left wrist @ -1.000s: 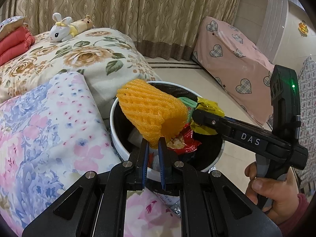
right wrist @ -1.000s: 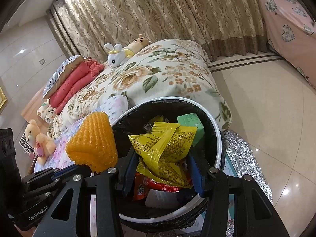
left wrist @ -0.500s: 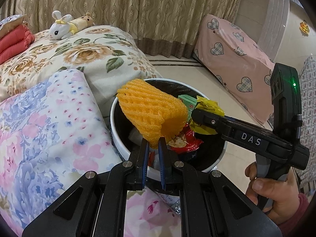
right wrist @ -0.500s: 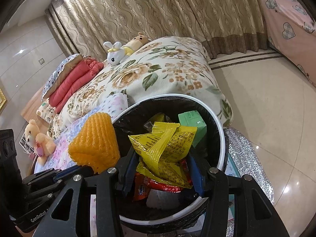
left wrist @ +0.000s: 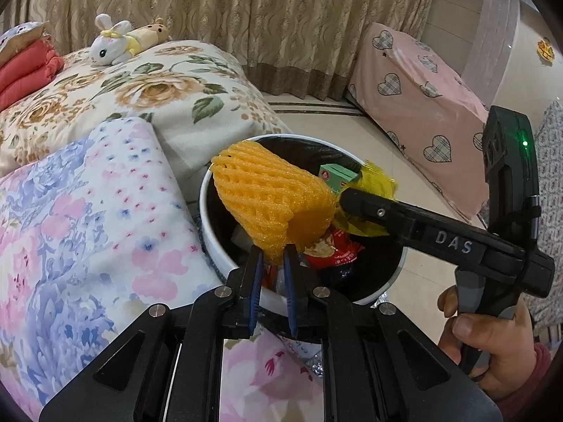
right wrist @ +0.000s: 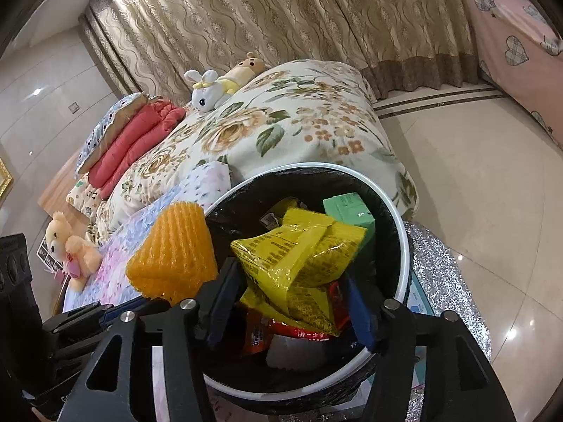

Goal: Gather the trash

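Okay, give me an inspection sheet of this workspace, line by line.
Surface: flowered bedding beside the bin; tiled floor.
Job's things: orange foam net above the white bin; yellow wrapper over trash inside.
Clutter: green box, red wrappers in bin.
Grippers: left gripper pinching the net's edge, jaws opening; right gripper jaws opening around the wrapper.
Cables: nothing seen.
Surroundings: curtains, plush rabbit, pink heart-print cover.

Light: bright, even indoor light.
Glare: small white spots on the glossy floor (right wrist: 492, 190).
Shadows: soft; bin (right wrist: 401, 232) interior dark.
Distortion: strong fisheye curving, black corners.
Focus: sharp throughout.
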Demonstrator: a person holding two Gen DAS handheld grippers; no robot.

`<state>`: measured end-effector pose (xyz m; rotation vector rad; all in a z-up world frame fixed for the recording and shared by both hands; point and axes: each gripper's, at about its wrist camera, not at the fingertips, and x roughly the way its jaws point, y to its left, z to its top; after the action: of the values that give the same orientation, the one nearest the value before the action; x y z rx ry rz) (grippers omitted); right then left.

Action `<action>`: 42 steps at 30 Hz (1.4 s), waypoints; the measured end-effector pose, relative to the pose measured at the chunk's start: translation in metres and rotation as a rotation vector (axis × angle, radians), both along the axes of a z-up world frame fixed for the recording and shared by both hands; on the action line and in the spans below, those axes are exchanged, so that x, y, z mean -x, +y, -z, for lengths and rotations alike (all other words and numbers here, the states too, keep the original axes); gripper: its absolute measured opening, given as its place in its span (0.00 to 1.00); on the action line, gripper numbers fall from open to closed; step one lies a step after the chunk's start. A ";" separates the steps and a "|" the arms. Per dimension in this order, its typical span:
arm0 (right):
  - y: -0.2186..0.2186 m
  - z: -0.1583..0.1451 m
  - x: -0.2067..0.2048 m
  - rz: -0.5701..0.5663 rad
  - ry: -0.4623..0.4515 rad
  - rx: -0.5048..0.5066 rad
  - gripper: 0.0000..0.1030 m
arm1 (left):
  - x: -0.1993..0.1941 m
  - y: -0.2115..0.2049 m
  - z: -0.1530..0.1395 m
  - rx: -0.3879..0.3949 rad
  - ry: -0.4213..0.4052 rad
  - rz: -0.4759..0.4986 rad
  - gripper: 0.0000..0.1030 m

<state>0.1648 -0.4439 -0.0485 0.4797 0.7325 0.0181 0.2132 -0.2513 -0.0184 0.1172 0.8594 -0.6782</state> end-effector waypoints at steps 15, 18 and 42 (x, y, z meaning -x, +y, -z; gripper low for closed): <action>0.001 -0.011 0.016 0.027 -0.019 -0.014 0.83 | 0.015 0.036 -0.002 0.049 0.010 -0.099 0.53; 0.006 -0.013 0.023 0.029 -0.020 -0.025 0.84 | 0.024 0.052 -0.001 0.076 0.020 -0.130 0.54; 0.150 -0.028 0.091 -0.172 -0.180 0.048 0.93 | 0.138 0.226 0.000 0.093 -0.182 -0.460 0.67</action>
<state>0.0736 -0.2938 -0.0203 0.3633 0.5939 0.2017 0.0756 -0.0257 -0.0185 -0.1001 0.6464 -0.2688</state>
